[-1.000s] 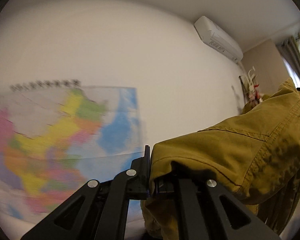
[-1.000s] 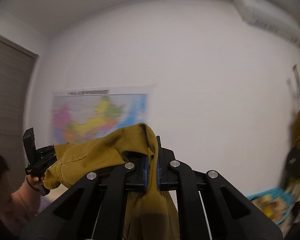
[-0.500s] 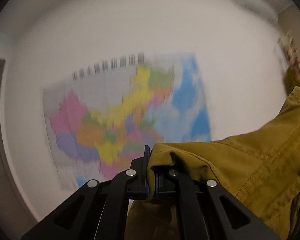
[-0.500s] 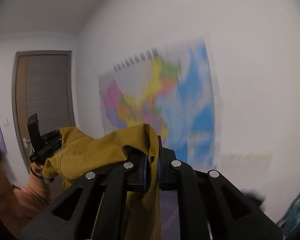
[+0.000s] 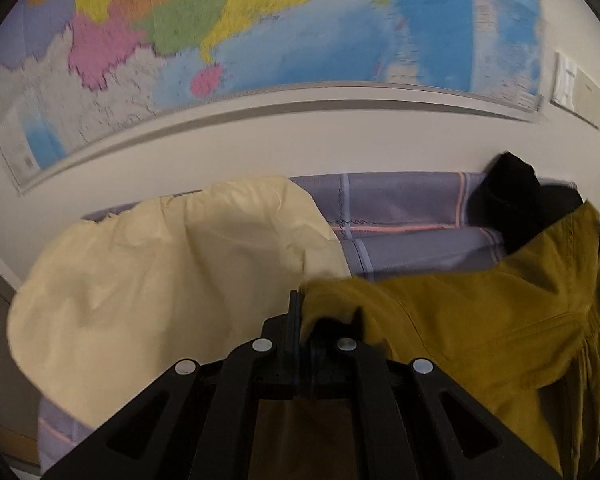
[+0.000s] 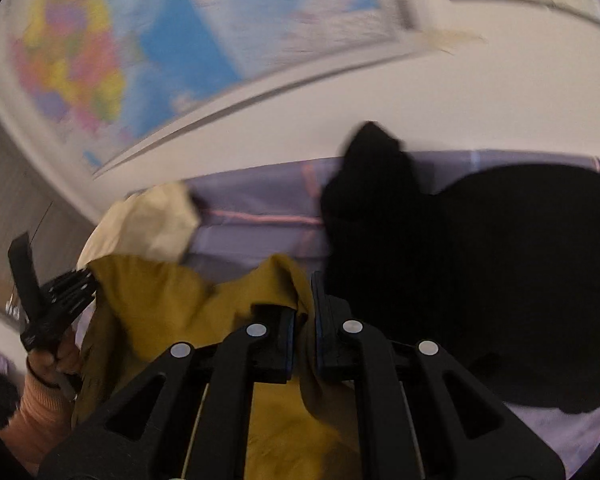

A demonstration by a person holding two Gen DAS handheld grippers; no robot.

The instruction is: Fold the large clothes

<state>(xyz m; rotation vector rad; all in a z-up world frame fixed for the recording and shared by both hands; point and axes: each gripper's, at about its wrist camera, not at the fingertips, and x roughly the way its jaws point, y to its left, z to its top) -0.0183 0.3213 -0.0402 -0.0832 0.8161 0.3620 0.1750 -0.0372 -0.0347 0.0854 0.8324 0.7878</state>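
Left wrist view shows your left gripper [image 5: 300, 320] with its jaws closed tight on an edge of the mustard jacket [image 5: 480, 320], which stretches away to the right above the lilac checked bed [image 5: 412, 208]. A cream garment [image 5: 172, 280] lies on the bed just left of the jacket, and a black garment [image 5: 512, 196] sits on the bed behind it, under the wall map [image 5: 260, 24].

On the right wrist view, your right gripper [image 6: 306, 312] has just been opening its jaws; a narrow gap shows, with a jacket fold [image 6: 288, 280] still between the pads. Whether they press it, you cannot tell.
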